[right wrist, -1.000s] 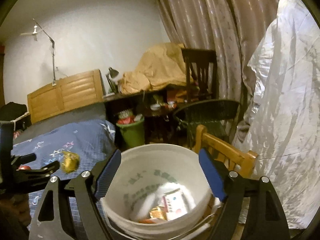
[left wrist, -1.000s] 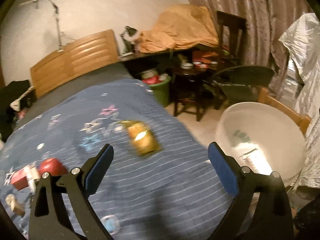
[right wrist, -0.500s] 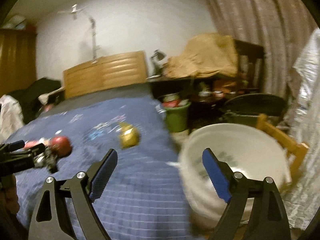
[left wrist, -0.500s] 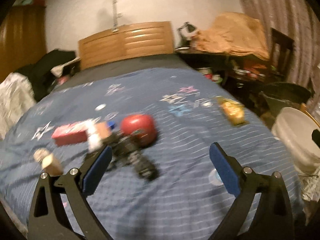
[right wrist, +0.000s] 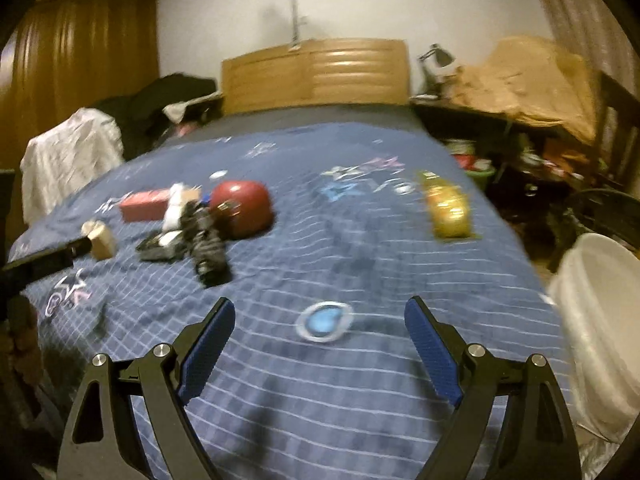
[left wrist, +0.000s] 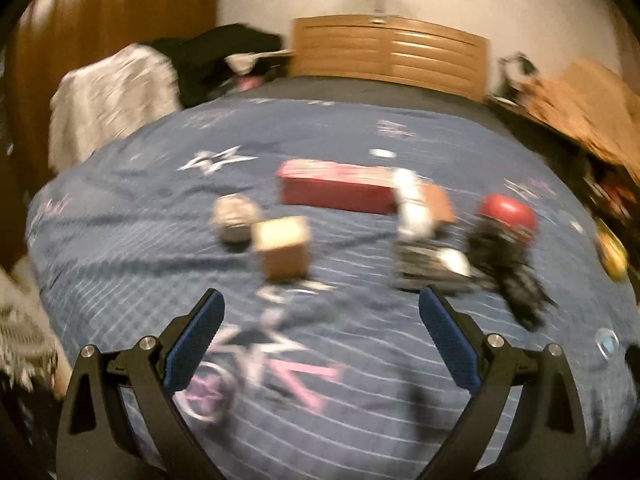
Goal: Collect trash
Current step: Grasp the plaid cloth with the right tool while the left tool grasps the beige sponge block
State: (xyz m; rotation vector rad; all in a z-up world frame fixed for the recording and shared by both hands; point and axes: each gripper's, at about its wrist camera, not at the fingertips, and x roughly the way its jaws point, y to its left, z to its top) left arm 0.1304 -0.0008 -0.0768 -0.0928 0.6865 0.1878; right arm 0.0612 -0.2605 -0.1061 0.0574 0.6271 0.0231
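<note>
Two hand-held grippers: both hover above the bed, each spread wide with nothing between its fingers.
Left hand-held gripper (left wrist: 320, 328): blue pads far apart, touching nothing; it faces the cluster of trash on the blanket (left wrist: 360, 380).
Right hand-held gripper (right wrist: 320, 332): jaws equally wide, empty; a small round blue-and-white lid (right wrist: 325, 322) lies on the blanket just ahead, between the finger lines but not touched.
Trash near the left hand-held gripper: a small tan cardboard box (left wrist: 285, 249) stands just ahead, with a crumpled grey-white wad (left wrist: 236, 218) touching its far left side.
Red carton: a long flat red box (left wrist: 340, 186) lies farther back, across the middle of the bed.
White item: a blurred white piece (left wrist: 414, 208) leans against a brown piece at the carton's right end; what it is cannot be told.
Dark heap: black-and-white crumpled wrappers (left wrist: 504, 268) lie to the right, touching a red rounded bowl-like thing (left wrist: 508, 212).
Yellow packet: a shiny yellow wrapper (right wrist: 448, 208) lies alone near the bed's right edge, well apart from the cluster.
Bucket: a white plastic bucket (right wrist: 600, 312) stands off the bed's right side, in the right wrist view only; its inside is hidden.
Bed: blue checked blanket with star prints, wooden headboard (right wrist: 316, 74) at the far end.
Sharpness: both views are smeared, so fine print on the trash is unreadable.
</note>
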